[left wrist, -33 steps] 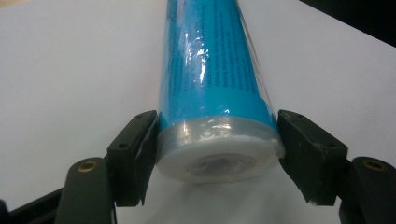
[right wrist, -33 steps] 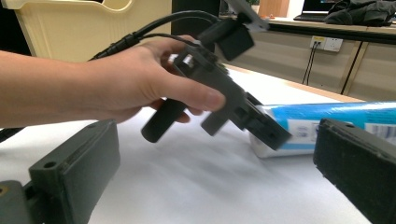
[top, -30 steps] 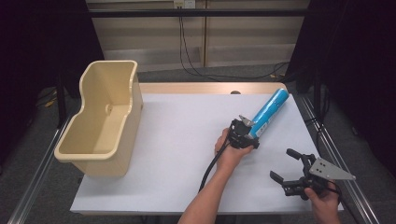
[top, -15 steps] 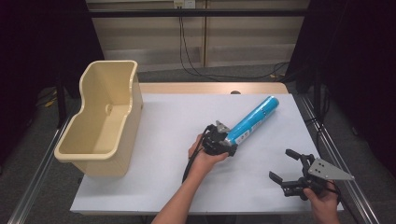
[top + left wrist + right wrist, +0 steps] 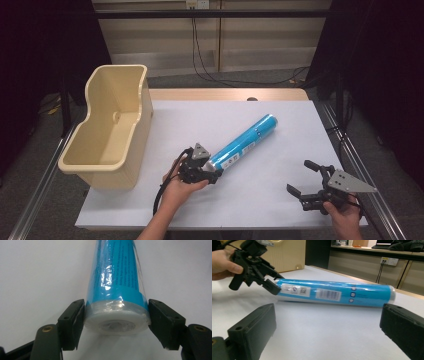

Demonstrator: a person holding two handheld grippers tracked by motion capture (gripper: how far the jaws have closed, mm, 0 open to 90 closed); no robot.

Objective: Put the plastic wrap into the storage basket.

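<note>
A long blue plastic-wrapped cylinder (image 5: 245,142) with white end caps lies slantwise on the white table (image 5: 280,205). My left gripper (image 5: 212,167) is shut on its near end; in the left gripper view both jaws press the white cap of the cylinder (image 5: 116,277) from either side of the left gripper (image 5: 116,322). My right gripper (image 5: 299,176) is held open at the table's front right, apart from the cylinder. The right gripper view looks between the wide-apart jaws of the right gripper (image 5: 329,322) at the cylinder (image 5: 332,292) and the left gripper (image 5: 270,286).
A tall beige plastic bin (image 5: 116,68) stands on the table's left edge, open at the top and holding nothing I can see. It shows as the bin (image 5: 287,255) behind the left gripper. Metal rails run along both table sides.
My left gripper has drawn the cylinder left and toward the front of the table, still shut on its end. The right gripper has stayed in place, open.
</note>
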